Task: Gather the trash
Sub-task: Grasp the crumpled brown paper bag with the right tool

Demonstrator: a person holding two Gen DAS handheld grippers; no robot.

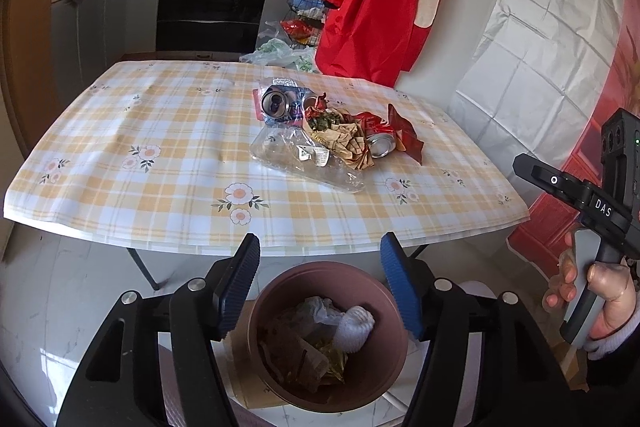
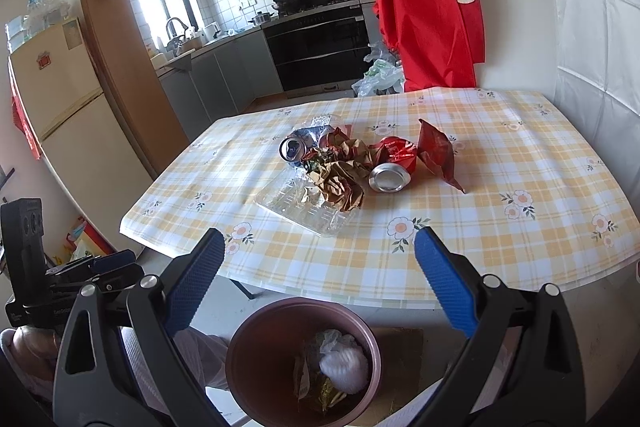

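Yellow-checked cloth covers the tabletop (image 1: pixel 160 155), the largest thing here, and the trash that remains lies in one pile near its middle. In this pile, from big to small, are a clear plastic tray (image 2: pixel 304 211), a crumpled brown paper (image 2: pixel 340 183), a red foil wrapper (image 2: pixel 438 155), a crushed red can (image 2: pixel 394 163) and a second can (image 2: pixel 294 149) lying on its side. Below the near edge of the tabletop stands a brown bin (image 1: pixel 276 291) on the floor, and it already contains some paper and a white wad (image 1: pixel 356 327).

I think the pile could make trouble: the pieces touch and overlap, so pulling one may drag the light tray or roll a can off the tabletop. Also a piece dropped from too far to the side could miss the bin.

The left tool (image 1: pixel 320 287) hangs directly above the bin, its jaws apart and nothing between them. The right tool (image 2: pixel 320 279) is also above the bin, jaws wide apart and empty, touching nothing.
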